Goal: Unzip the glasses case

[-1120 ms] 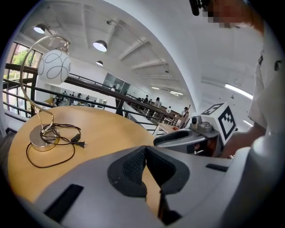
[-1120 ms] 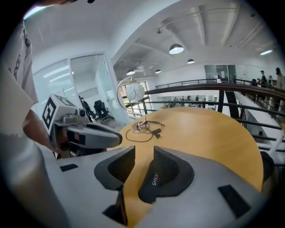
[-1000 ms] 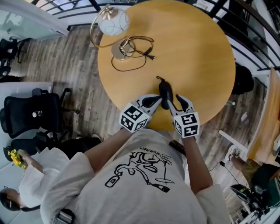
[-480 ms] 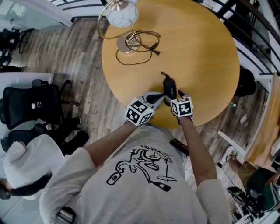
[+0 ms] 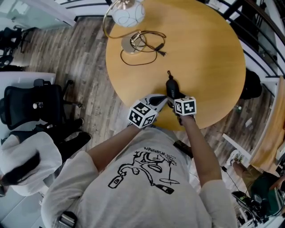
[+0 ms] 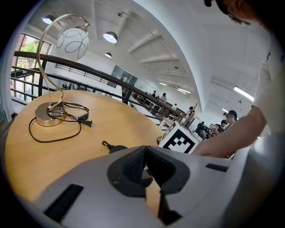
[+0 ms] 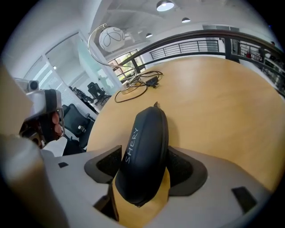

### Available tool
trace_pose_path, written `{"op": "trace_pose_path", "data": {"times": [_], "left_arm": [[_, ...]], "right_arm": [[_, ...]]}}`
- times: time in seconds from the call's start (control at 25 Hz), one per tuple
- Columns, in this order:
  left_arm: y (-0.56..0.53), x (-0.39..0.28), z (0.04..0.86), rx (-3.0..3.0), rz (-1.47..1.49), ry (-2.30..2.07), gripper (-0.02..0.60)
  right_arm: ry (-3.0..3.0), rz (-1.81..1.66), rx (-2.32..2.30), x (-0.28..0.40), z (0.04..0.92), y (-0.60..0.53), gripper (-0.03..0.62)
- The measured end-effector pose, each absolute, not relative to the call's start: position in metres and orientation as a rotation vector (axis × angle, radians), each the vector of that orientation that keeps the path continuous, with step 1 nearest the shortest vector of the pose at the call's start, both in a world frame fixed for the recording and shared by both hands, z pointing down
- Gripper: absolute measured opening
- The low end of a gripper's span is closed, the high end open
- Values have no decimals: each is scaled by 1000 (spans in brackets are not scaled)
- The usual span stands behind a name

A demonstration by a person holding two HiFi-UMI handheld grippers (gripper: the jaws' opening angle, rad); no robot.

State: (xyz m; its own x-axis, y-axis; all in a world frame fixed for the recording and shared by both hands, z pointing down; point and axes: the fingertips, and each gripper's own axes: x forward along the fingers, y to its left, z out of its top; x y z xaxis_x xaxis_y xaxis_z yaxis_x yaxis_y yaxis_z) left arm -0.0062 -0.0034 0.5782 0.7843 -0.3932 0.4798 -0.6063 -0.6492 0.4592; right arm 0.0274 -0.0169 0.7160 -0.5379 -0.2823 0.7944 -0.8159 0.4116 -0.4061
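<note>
Head view, case: the glasses case lies on the counter close to the near edge, right in front of you. Its little loop points away from you.
Head view, grippers: your left gripper sits just beside the case's near end. Your right gripper is down over the case.
Head view, room: there's loads of bare counter beyond the case and off to the right. The lamp and its cord are well apart at the far left. The counter edge under your wrists is the only tight bit.
Left gripper view, jaws: they're pressed together with nothing I can see between them. The case sits just past the tips.
Right gripper view, jaws: they've just been opening and now stand spread with the case between them. As far as I can tell the pads aren't squeezing it.
Progress: the case looks fully zipped, so I'd say nothing is undone yet. You've got to pin the body, catch the pull and run it round.
</note>
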Motion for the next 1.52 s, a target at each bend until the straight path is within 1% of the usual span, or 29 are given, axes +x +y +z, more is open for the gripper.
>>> {"op": "trace_pose_path", "data": {"times": [0.28, 0.36, 0.44, 0.48, 0.64, 0.68, 0.8, 1.0, 1.08, 1.28, 1.36, 1.52], "left_arm": [[-6, -5, 581, 2324, 446, -721, 11], [-7, -3, 580, 2288, 411, -695, 22], [-10, 0, 576, 2247, 358, -664, 120], [-11, 2, 573, 2228, 331, -647, 153], [-19, 9, 555, 2139, 193, -575, 248], [-22, 10, 550, 2107, 146, -562, 262], [-33, 12, 535, 2028, 31, -528, 273], [-35, 32, 527, 1982, 34, -414, 329], [-32, 40, 525, 1970, 36, -383, 337], [-21, 50, 528, 1964, 94, -343, 332], [-19, 51, 529, 1955, 99, -335, 295], [-29, 46, 530, 1953, 94, -376, 274]], "right_arm": [[-2094, 1260, 993, 40, 698, -17, 312], [-2134, 1317, 1002, 43, 682, -17, 311], [-2197, 1359, 1006, 43, 655, -16, 311], [-2235, 1372, 1006, 42, 640, -16, 311], [-2341, 1415, 1010, 40, 594, -10, 311], [-2359, 1420, 1007, 41, 586, -8, 311], [-2407, 1405, 982, 39, 569, 2, 311], [-2493, 1408, 965, 30, 544, 8, 311], [-2509, 1412, 966, 29, 539, 9, 311], [-2525, 1394, 950, 23, 533, 15, 311], [-2523, 1379, 958, 23, 533, 16, 313], [-2518, 1276, 953, 29, 533, 20, 314]]}}
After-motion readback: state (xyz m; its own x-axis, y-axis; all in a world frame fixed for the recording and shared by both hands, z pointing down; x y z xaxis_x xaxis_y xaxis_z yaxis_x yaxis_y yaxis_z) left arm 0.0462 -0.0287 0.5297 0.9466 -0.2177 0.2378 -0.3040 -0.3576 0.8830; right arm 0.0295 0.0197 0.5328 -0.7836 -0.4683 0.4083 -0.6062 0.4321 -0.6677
